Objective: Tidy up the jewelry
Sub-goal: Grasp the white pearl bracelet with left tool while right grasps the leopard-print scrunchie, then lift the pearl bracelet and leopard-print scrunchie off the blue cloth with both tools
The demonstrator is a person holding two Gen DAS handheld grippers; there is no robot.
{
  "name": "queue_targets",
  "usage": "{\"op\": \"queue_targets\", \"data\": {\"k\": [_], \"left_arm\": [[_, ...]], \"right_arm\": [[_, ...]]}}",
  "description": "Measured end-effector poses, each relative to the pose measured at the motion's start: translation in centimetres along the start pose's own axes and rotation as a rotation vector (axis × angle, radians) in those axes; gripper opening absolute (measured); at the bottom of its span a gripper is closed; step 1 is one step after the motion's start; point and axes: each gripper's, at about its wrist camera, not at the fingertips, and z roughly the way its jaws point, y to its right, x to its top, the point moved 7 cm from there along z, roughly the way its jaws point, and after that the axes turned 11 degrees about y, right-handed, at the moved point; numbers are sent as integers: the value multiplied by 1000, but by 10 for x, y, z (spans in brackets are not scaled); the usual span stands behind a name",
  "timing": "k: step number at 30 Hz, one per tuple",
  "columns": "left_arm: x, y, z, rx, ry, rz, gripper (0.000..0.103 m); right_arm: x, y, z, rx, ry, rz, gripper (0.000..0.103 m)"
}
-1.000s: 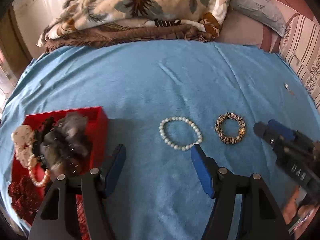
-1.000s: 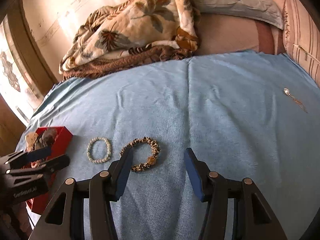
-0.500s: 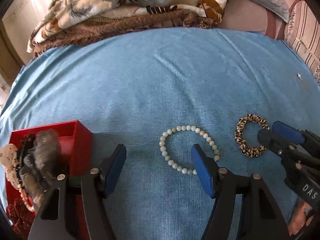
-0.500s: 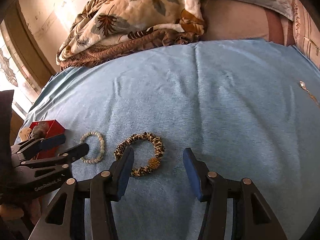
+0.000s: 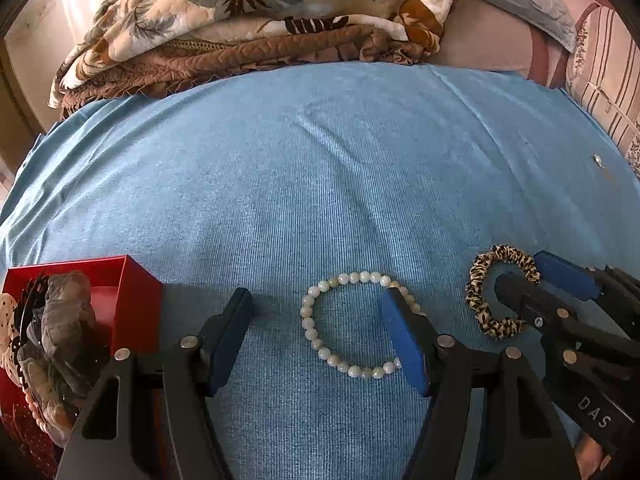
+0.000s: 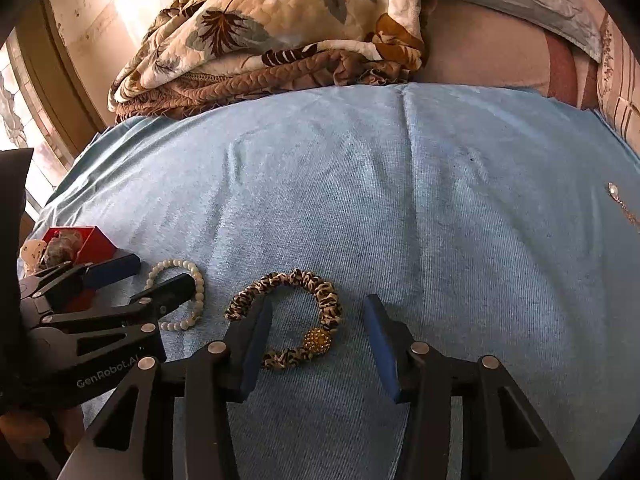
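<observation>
A blue cloth [image 5: 320, 184] covers the bed, and two bracelets lie flat on it side by side, near each other but not touching. The left gripper [image 5: 316, 322] hangs low over the pearl bracelet [image 5: 352, 326] with its jaws spread apart; one blue pad stands left of the ring on bare cloth and the other stands over the ring's right side, so most of the beads lie between them and nothing is pinched. The right gripper [image 6: 318, 330] is low over the leopard-print bracelet [image 6: 294, 316], which carries a round gold bead [image 6: 317, 340]. Its jaws have just been closing, but they are not yet pressed on anything: the left pad covers the left part of the fabric ring, the right pad stands on the cloth just beside it, and the gold bead and the right arc of the bracelet lie between the two pads. In the left wrist view the tips of the right gripper reach into and around this same bracelet. A red box [image 5: 132, 292] stands at the left edge of the cloth, already holding hair accessories and beads. A small pendant on a thin chain [image 6: 618, 196] lies well apart, near the right border. A leaf-patterned quilt [image 6: 280, 32] is piled behind the cloth.
</observation>
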Motion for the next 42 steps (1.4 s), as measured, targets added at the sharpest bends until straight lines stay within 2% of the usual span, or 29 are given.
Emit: {"op": "queue_targets", "data": {"k": [1, 2, 3, 4, 5, 11, 21, 26, 34, 42], "left_arm": [[0, 0, 0, 1, 0, -1, 65], [0, 1, -1, -7, -2, -4, 55], [0, 4, -3, -16, -7, -2, 46], [0, 6, -5, -19, -8, 5, 23], [1, 11, -8, -27, -16, 18, 6], [0, 28, -27, -92, -22, 1, 6], [1, 33, -68, -134, 18, -35, 6], [-5, 39, -85, -138, 22, -34, 6], [-10, 49, -114, -110, 58, 27, 6], [-19, 44, -125, -106, 47, 0, 6]], "right_arm": [[0, 1, 0, -12, -1, -8, 37], [0, 1, 1, -33, -4, -24, 31], [1, 3, 1, -54, -3, -40, 18], [1, 4, 0, -54, -2, -38, 14], [2, 5, 0, -49, -2, -28, 12], [5, 9, -5, -15, 14, 19, 11], [12, 11, -18, -1, 67, 47, 11], [13, 13, -20, -13, 74, 51, 11], [10, 12, -25, -17, 83, 47, 11], [1, 12, -36, -29, 83, 49, 11]]}}
